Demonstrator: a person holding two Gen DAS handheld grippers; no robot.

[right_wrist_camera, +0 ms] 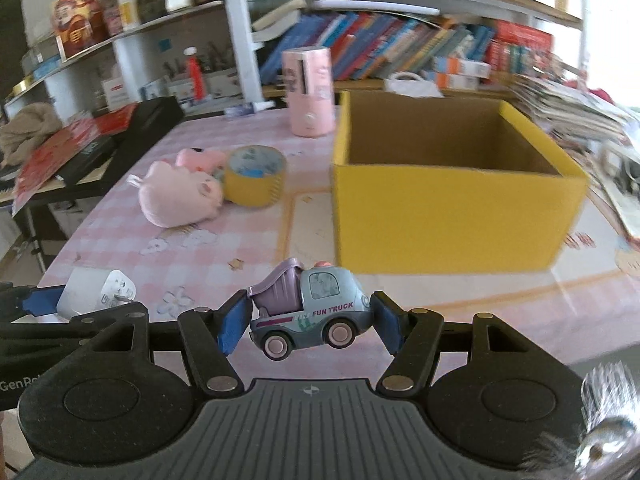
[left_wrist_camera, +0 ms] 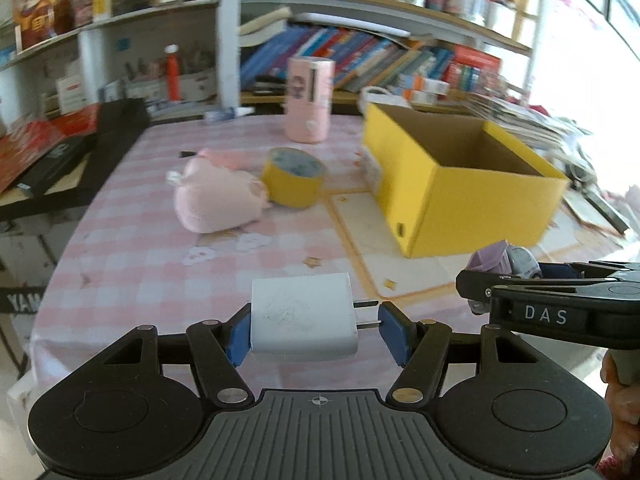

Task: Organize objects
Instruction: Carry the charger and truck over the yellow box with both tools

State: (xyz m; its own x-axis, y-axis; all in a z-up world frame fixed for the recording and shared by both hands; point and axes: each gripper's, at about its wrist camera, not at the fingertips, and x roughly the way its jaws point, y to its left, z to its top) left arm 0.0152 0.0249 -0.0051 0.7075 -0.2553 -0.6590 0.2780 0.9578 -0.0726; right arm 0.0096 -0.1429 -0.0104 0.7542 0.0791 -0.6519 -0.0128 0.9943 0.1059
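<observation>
We hold the left gripper [left_wrist_camera: 314, 330] closed on a white charger [left_wrist_camera: 302, 316]: a smooth, rounded plastic block, scuffed grey on its face, one blue pad flat against its side and the other against the tips of its two metal prongs. The right gripper [right_wrist_camera: 308, 320] is clamped on a toy truck [right_wrist_camera: 308, 312], glossy grey-blue plastic with a lilac tipper bed, pink wheels and "FUN TRUCK" on its door, a blue pad at each end.

Both things hang above the table [left_wrist_camera: 132, 264], on the near side of the yellow box [right_wrist_camera: 452, 216]. That box is open-topped cardboard, yellow outside and raw brown inside, square-cornered, standing on a smooth pink-and-white checked cloth.

Left of the box a tape roll [right_wrist_camera: 254, 180] stands on its flat side, a yellow ring with a hollow core. A soft pink plush [right_wrist_camera: 180, 196], rounded and fuzzy, lies against the roll on the side away from the box. Beyond the box's far left corner stands a pink cylinder [right_wrist_camera: 310, 92].
</observation>
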